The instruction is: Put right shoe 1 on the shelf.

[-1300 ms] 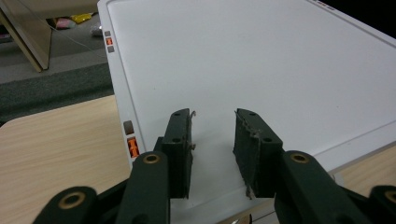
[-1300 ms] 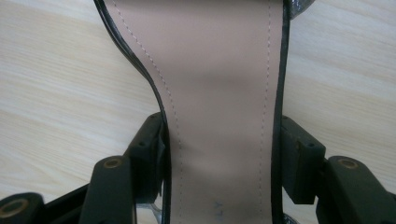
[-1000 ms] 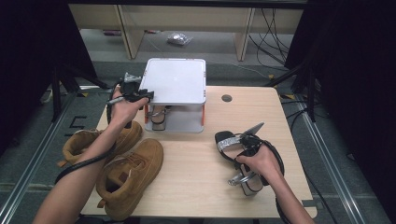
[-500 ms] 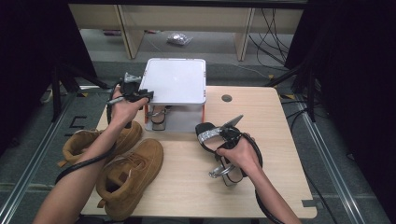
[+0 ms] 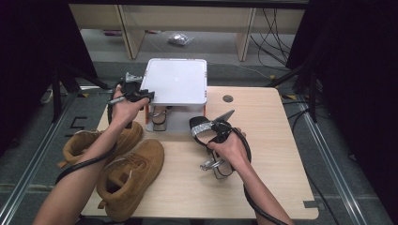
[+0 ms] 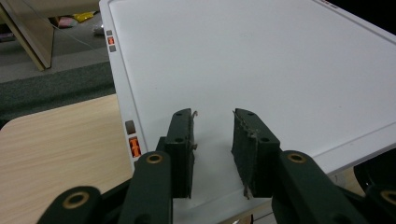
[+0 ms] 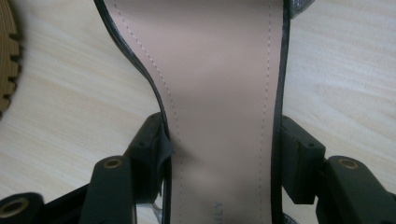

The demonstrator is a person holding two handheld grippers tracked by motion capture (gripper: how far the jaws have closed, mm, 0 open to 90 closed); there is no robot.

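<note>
right gripper (image 7: pixel 219 158) fingers clamp a sandal (image 7: pixel 219 70) with smooth, stitched pink insole.

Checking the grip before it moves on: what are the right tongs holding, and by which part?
The right tongs clamp a black heeled sandal across the two edges of its pink insole, at the narrow waist of the sole.

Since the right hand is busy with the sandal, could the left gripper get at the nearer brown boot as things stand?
Probably yes: the left gripper rests open-jawed on the white lid, holding nothing, and the brown boot lies unobstructed beside that forearm.
</note>
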